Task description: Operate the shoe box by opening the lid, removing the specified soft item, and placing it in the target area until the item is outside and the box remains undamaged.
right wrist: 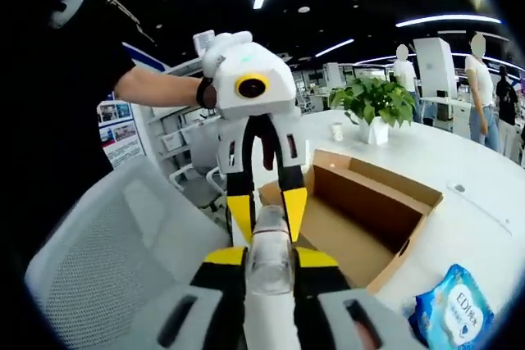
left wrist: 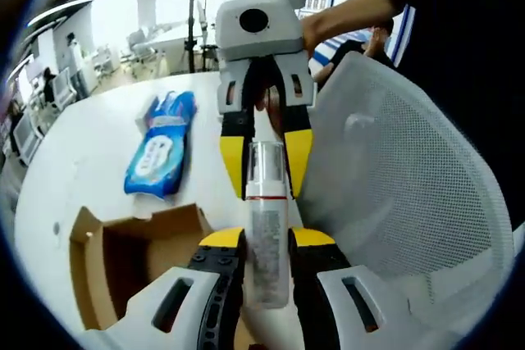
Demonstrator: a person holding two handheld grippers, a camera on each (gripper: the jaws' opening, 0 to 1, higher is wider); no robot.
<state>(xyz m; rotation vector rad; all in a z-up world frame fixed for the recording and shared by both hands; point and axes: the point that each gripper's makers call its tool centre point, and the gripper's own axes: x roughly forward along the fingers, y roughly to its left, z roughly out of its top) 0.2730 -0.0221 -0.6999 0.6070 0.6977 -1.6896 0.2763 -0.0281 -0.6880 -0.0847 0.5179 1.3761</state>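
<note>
- The counter (left wrist: 90,145) is white and smooth (it shows in both gripper views).
- An open brown cardboard shoe box (right wrist: 369,219) stands on it, flaps up.
- A blue pack of wet wipes (left wrist: 162,145) lies flat near the box.
- A potted green plant (right wrist: 375,108) stands on the counter beyond the box.

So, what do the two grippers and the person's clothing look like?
Each gripper has a white moulded body with black inner linkages and yellow fingertips. The right gripper and the left gripper each widen at the top into a rounded white housing. The person wears a dark short sleeve and a dark wristband. No cables are visible.
</note>
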